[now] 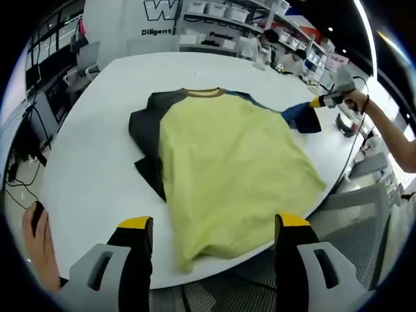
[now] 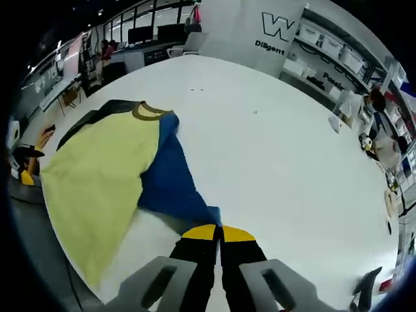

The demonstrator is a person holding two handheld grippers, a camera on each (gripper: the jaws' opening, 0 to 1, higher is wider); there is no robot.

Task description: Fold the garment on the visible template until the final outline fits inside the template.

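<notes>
Yellow-bodied garment (image 1: 227, 169) lies flat on the white table (image 1: 91, 156), hem overhanging the near edge. Right gripper (image 2: 220, 232) jaws closed, pinching the blue sleeve (image 2: 172, 185) cuff. Left gripper (image 1: 211, 224) jaws wide apart, empty, hovering above the hem. Risk: one-sided pull on the sleeve may drag the body askew, or slide the overhanging hem off the table.

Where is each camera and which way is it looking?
Left gripper view: rides the left gripper at the table's near edge, looking across the shirt; a hand shows, and the right gripper pinching the blue sleeve.
Right gripper view: rides the right gripper, shut on the sleeve, looking along the table.
Both share shirt, sleeve and table.
</notes>
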